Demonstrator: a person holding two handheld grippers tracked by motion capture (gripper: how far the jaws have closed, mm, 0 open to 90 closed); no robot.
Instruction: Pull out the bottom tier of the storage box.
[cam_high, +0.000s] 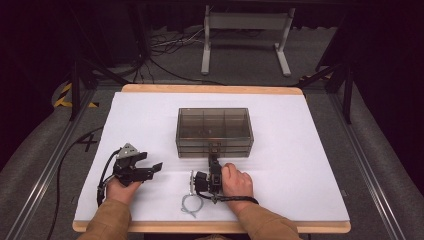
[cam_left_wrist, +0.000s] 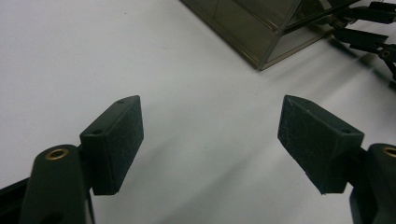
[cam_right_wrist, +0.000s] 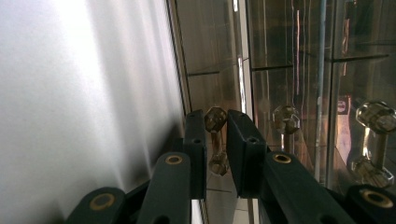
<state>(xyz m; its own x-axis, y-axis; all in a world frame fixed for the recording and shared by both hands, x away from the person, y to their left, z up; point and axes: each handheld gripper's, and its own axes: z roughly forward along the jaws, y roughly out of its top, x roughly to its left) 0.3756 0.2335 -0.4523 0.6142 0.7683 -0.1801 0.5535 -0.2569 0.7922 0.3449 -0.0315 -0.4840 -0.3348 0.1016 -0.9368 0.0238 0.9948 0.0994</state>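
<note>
A smoky see-through drawer box (cam_high: 214, 131) stands in the middle of the white table; its corner (cam_left_wrist: 261, 23) shows in the left gripper view. My right gripper (cam_high: 214, 150) reaches up to the box's front. In the right gripper view, turned on its side, the gripper (cam_right_wrist: 216, 135) has its jaws closed in on a clear faceted drawer knob (cam_right_wrist: 215, 120), and the pads touch it on both sides. Two more knobs (cam_right_wrist: 286, 119) (cam_right_wrist: 376, 116) sit farther along. My left gripper (cam_high: 150, 161) rests at the front left, open and holding nothing (cam_left_wrist: 210, 135).
A loop of grey cable (cam_high: 190, 204) lies by the table's front edge (cam_high: 210, 226), beside the right hand. The right gripper's black parts (cam_left_wrist: 369, 32) show at the top right of the left gripper view. A metal stand (cam_high: 245, 30) and floor cables are beyond the table.
</note>
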